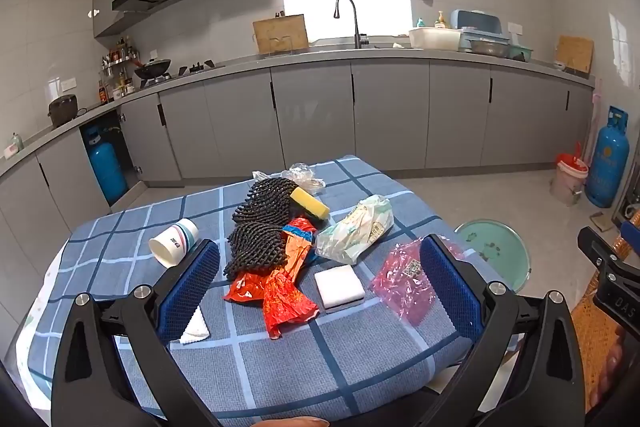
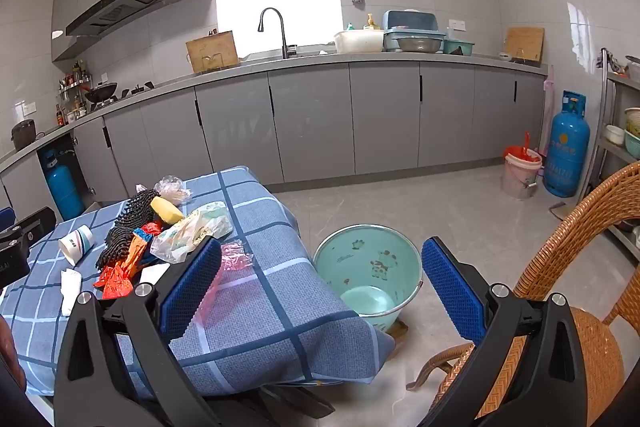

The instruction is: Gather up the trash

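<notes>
A table under a blue checked cloth (image 1: 280, 367) carries the trash: a tipped paper cup (image 1: 175, 242), black foam netting (image 1: 260, 227), a yellow sponge (image 1: 309, 203), a crumpled orange-red wrapper (image 1: 286, 291), a white block (image 1: 339, 286), a pale plastic bag (image 1: 356, 231), a pink wrapper (image 1: 404, 279) and a white tissue (image 1: 196, 327). My left gripper (image 1: 320, 247) hovers open over the near part of the pile, holding nothing. My right gripper (image 2: 322, 245) is open and empty above the table's right corner. Below it on the floor stands a mint-green bucket (image 2: 376, 259).
A wicker chair (image 2: 580, 267) stands close on the right. Further back on the floor are a blue gas cylinder (image 2: 566, 147) and a pink pail with a red bag (image 2: 520, 171). Grey kitchen cabinets (image 2: 312, 123) run along the far wall.
</notes>
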`<state>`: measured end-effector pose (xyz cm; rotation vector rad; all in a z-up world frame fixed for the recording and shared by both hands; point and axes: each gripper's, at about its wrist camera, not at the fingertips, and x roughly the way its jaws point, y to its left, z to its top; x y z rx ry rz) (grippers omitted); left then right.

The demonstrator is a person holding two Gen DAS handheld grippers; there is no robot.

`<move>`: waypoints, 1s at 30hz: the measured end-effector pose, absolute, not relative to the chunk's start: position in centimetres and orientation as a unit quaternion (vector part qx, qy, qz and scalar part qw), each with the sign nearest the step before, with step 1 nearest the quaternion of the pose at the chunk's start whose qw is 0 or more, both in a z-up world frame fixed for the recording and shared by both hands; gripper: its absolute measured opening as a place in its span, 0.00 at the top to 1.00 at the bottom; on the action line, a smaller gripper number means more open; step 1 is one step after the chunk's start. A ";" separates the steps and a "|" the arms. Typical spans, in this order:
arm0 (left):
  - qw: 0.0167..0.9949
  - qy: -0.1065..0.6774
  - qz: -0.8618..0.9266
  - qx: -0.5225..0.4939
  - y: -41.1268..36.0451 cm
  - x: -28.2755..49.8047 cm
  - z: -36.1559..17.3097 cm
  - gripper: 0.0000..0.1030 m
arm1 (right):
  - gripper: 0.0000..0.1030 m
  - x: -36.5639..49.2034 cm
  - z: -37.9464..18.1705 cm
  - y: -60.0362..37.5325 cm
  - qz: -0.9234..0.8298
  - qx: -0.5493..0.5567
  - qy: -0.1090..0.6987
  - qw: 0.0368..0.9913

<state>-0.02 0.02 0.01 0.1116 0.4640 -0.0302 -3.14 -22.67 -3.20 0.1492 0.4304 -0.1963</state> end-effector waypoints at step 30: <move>0.972 0.226 -0.003 0.060 0.5 -0.1 0.6 0.04 | 0.04 -3.3 -3.5 -22.5 -0.096 0.075 0.217 0.969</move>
